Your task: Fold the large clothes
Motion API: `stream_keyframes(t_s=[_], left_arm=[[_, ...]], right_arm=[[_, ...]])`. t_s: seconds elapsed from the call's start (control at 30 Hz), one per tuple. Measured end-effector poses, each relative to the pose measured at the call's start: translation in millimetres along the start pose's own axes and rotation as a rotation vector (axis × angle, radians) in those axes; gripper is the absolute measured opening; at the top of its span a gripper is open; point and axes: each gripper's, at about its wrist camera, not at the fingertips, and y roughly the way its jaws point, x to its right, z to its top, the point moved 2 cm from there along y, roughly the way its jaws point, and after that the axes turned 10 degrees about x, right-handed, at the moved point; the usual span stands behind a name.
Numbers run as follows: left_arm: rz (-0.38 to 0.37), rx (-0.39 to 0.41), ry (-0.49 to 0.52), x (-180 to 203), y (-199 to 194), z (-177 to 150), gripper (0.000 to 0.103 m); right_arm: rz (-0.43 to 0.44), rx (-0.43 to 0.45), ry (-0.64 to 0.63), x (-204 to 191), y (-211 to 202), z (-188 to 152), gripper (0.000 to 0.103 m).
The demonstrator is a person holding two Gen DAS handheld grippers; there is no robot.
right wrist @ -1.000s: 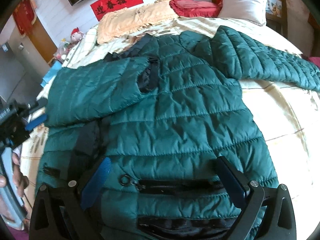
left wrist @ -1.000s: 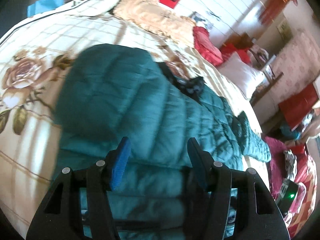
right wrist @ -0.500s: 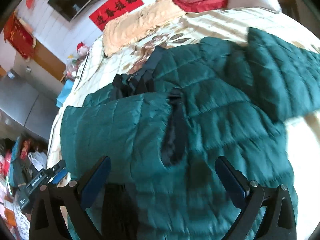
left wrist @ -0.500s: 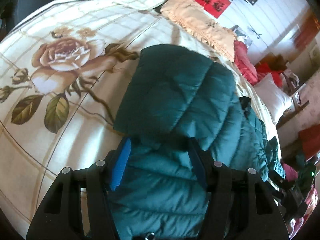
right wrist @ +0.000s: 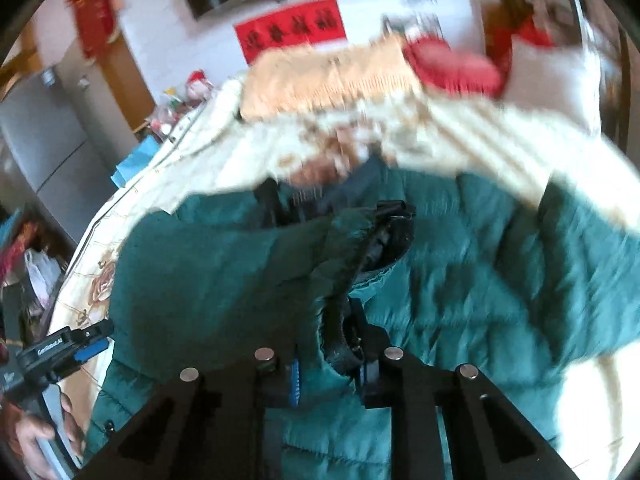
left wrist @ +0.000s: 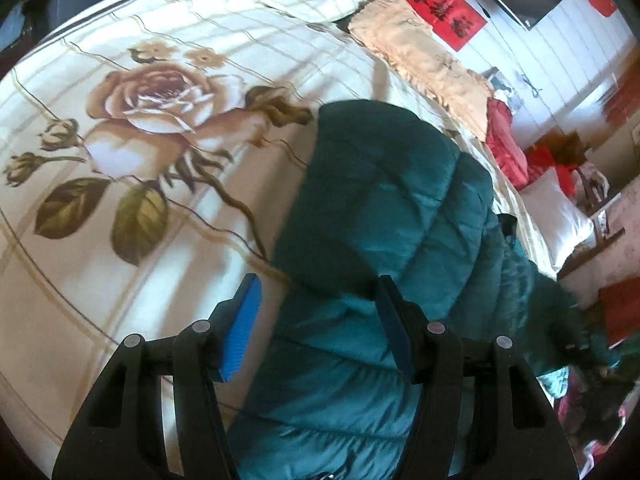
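Green puffer jacket (left wrist: 384, 208) lies spread on the bed (left wrist: 120, 240), one sleeve folded across the body. Right gripper (right wrist: 328, 368) fingers have just been closing and now pinch the sleeve cuff (right wrist: 344, 276). Left gripper (left wrist: 316, 320) fingers stand apart, jacket edge between them, unpressed. Likely light, puffy, slick and springy; grab seams or cuffs, not padding.
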Motion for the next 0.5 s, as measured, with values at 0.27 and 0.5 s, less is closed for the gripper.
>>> stream_keyframes(t_s=[0.27, 0.5], left_arm=[[-0.003, -0.012, 0.0, 1.9, 1.9, -1.4, 0.059], [0.005, -0.019, 0.021, 6.1, 5.4, -1.7, 0.059]], right_arm=[[-0.104, 0.126, -0.115, 3.6, -36.2, 47.3, 0.018], [-0.215, 0.132, -0.144, 31.6, -28.1, 52.1, 0.017]])
